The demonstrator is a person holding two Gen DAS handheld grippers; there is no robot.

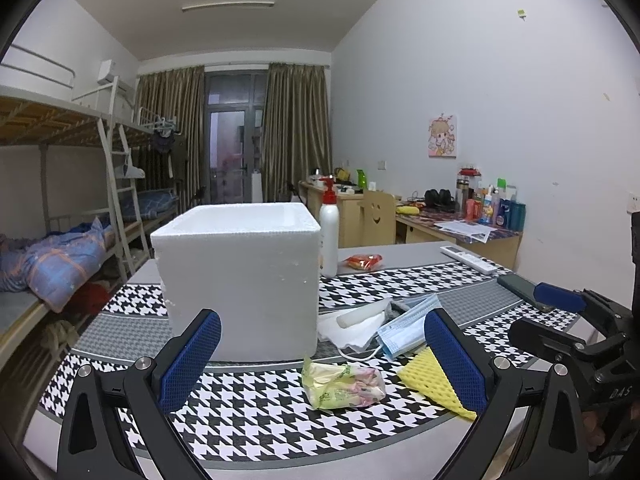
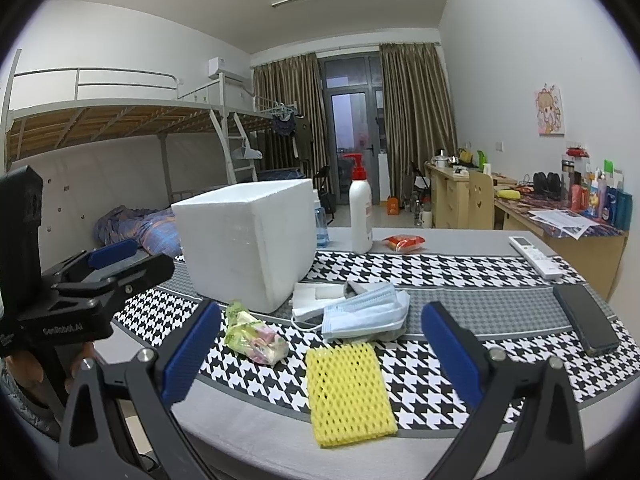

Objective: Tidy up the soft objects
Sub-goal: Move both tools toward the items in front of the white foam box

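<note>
While both tools hang above the near edge of the desk point(image 2: 440, 248), we see the left tool point(image 1: 320, 344) with its fingers wide apart and nothing between them, and the right tool point(image 2: 320, 344) spread the same way. The yellow net point(image 2: 350, 392) lies flat just ahead of the right tool, between its fingers in that view; the snack bag point(image 1: 342, 386) lies just ahead of the left tool. Beyond them the masks point(image 2: 362, 312) are heaped on white tissue point(image 2: 308, 296), near the foam box point(image 1: 240, 284). We cannot see into the box from either view. A bottle point(image 2: 360, 212) stands behind it, and the heap hides something grey that we cannot make out.
</note>
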